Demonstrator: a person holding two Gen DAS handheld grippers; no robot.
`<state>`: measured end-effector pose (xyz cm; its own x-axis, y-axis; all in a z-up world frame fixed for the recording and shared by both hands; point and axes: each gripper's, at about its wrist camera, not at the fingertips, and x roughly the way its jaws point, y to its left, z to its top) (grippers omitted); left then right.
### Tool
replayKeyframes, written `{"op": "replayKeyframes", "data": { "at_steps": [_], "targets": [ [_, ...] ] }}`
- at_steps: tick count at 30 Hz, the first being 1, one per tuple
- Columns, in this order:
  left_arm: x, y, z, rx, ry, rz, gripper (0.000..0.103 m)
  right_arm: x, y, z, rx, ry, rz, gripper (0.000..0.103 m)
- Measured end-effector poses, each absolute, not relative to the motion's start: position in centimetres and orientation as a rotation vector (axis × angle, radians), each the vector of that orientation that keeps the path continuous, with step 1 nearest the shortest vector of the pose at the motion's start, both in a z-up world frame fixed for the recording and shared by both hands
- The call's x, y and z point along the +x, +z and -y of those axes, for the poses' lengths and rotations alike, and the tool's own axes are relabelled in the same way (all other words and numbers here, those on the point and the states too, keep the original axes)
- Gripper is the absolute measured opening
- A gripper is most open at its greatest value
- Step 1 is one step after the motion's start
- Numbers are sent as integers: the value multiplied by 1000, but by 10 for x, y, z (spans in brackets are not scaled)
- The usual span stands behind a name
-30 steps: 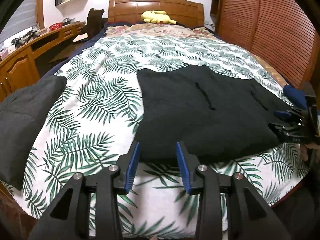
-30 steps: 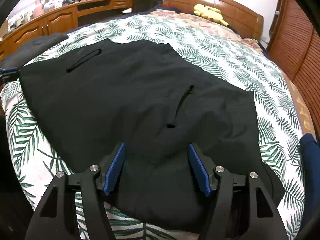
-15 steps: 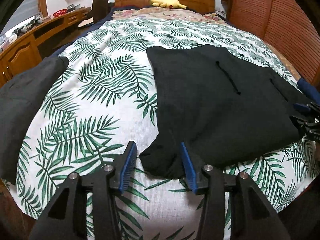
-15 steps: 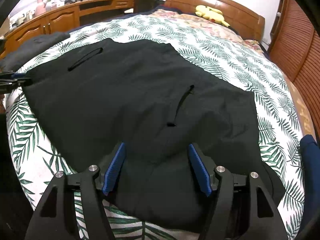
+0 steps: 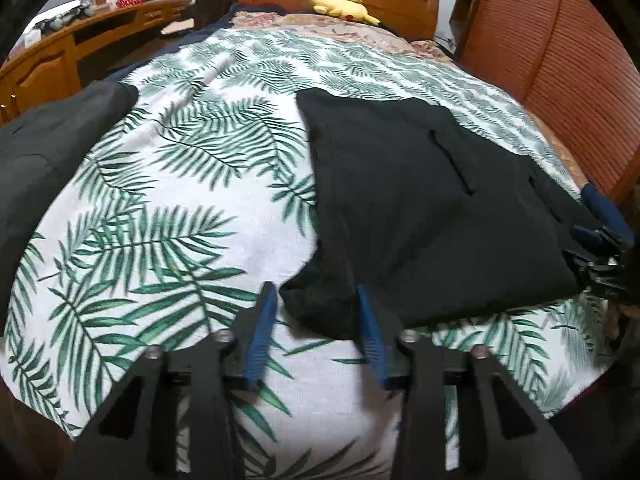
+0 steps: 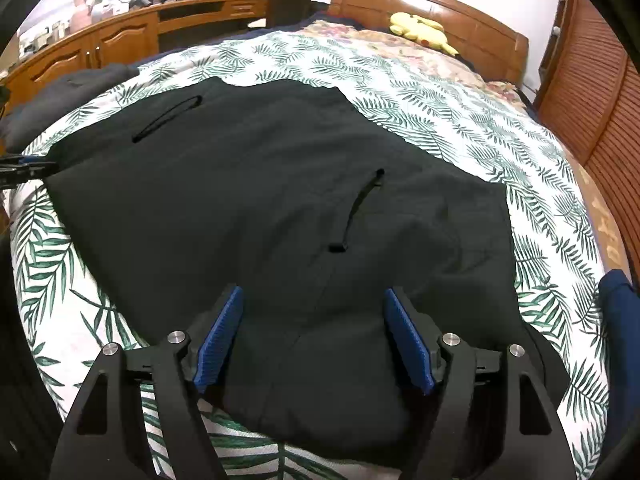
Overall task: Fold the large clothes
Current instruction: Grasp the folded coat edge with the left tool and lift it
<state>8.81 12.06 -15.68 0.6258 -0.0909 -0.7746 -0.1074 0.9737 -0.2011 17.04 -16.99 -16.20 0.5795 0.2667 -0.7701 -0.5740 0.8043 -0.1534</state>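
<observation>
A large black garment [image 5: 420, 208] lies spread on the leaf-print bedspread [image 5: 192, 208]; it fills the middle of the right wrist view [image 6: 260, 208]. My left gripper [image 5: 316, 300] is open, its blue pads either side of the garment's near left corner. My right gripper [image 6: 312, 320] is open wide, its pads either side of the garment's near right end. The right gripper also shows at the right edge of the left wrist view [image 5: 600, 256], and the left gripper at the left edge of the right wrist view [image 6: 24, 170].
A dark grey folded garment [image 5: 44, 160] lies at the bed's left edge. A yellow plush toy [image 5: 344, 4] sits by the wooden headboard. A wooden desk [image 6: 100, 44] runs along the left, slatted wardrobe doors [image 5: 580, 68] along the right. A blue item [image 6: 620, 320] lies at the bed's right edge.
My left gripper has moved forward and left to the garment's near left corner, which now sits between its pads. The right gripper has barely moved.
</observation>
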Motion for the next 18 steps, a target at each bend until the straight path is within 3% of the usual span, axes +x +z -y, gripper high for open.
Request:
{"op": "replayKeyframes", "data": {
  "at_steps": [2,5,12,18],
  "targets": [
    [87,-153,-119,-243,9,-890,16,170,-162,170,-416,506,-812,75],
    [83,-131,-109,-198,6,-833,8,170,-163,171,-418,510,-815,75],
    [85,-75,-70,-54,6,-715,6,168,-163,176,-414,534,-827,75],
    [90,-63,-45,30,6,-671,6,167,-161,180,-391,543,-827,75]
  ]
}}
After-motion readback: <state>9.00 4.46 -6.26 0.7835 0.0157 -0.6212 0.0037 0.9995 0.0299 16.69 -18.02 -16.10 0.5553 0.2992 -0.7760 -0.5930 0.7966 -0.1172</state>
